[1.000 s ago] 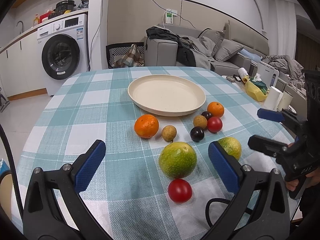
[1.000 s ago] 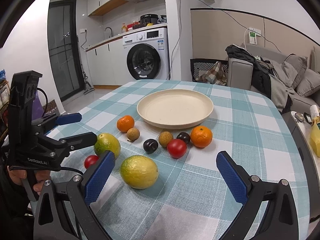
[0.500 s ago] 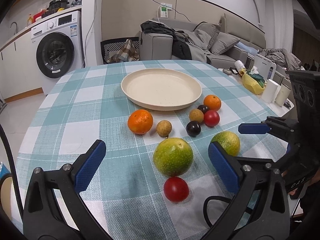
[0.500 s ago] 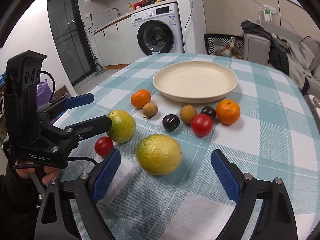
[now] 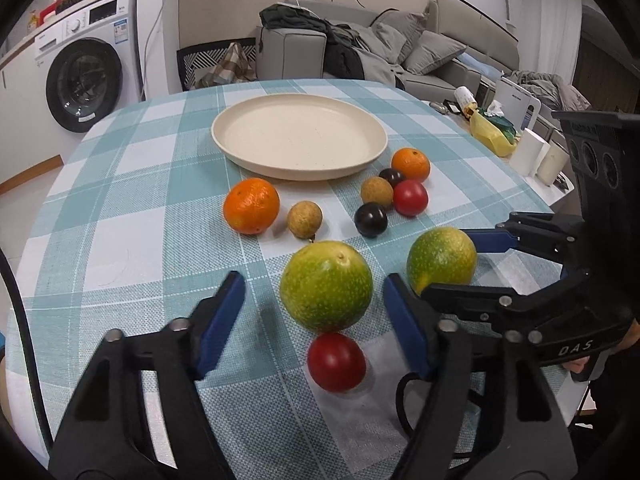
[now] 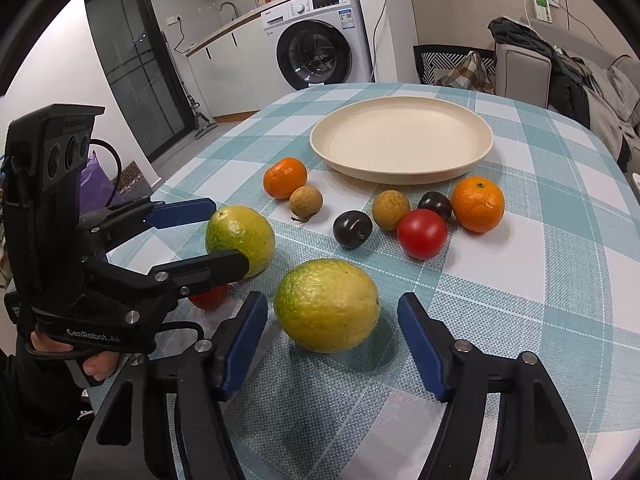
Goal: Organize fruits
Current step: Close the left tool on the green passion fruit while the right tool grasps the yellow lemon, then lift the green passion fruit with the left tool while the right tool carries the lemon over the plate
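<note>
plate (image 5: 300, 136) empty, tablecloth (image 5: 132, 216) (left) bare – roomy

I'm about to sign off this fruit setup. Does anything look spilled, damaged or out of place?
Nothing stands out. The cream plate sits flat and bare; every fruit, including the two green-yellow fruits, lies whole on the checked tablecloth, with no spill or stain. Both grippers' jaws are closing, one around each fruit.

My left claw (image 5: 312, 324) and right claw (image 6: 332, 340) are black frames with blue pads (image 6: 244, 340), silver screws and white lettering. A black cable (image 6: 110, 160) loops behind one; my sleeve (image 6: 24, 400) is dark.
</note>
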A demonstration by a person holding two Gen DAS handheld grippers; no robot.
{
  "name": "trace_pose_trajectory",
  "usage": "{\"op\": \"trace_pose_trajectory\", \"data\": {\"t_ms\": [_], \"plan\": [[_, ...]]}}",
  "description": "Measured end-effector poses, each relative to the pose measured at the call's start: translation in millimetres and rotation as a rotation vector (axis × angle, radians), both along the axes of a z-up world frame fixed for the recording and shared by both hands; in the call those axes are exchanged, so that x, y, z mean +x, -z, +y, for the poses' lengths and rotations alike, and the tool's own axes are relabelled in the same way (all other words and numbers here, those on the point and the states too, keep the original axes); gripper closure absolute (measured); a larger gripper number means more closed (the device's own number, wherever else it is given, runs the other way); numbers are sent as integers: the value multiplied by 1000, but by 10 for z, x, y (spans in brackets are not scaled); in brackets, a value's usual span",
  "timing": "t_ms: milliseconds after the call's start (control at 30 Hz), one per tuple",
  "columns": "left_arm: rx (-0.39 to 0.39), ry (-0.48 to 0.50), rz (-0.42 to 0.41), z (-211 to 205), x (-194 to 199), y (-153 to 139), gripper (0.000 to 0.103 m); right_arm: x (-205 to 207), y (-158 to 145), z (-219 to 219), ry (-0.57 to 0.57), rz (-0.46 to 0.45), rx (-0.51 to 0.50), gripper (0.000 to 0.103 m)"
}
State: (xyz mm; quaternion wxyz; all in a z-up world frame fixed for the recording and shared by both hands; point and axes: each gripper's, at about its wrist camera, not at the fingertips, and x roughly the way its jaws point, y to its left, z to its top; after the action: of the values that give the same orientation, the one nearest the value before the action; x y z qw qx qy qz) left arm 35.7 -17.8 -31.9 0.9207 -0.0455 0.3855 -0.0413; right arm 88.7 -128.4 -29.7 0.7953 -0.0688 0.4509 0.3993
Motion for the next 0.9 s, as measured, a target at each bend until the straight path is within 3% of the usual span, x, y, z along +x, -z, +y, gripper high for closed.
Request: {"op": "trace_pose_trajectory", "data": {"t_ms": [33, 67, 267, 600, 900], "plan": [[-13, 15, 11, -2, 15, 18, 55, -1, -1, 1, -3, 2, 0, 38], [-21, 25, 15, -7, 15, 19, 57, -3, -2, 3, -4, 1, 0, 39], [-20, 28, 3, -20, 4, 4, 57, -24, -3, 9, -12, -4, 3, 47], [-47, 17, -30, 31, -69, -65, 57, -77, -40, 16, -1, -45, -5, 48], [-64, -14, -78, 102, -129, -141, 57, -107, -154, -47, 17, -82, 70, 48]]}}
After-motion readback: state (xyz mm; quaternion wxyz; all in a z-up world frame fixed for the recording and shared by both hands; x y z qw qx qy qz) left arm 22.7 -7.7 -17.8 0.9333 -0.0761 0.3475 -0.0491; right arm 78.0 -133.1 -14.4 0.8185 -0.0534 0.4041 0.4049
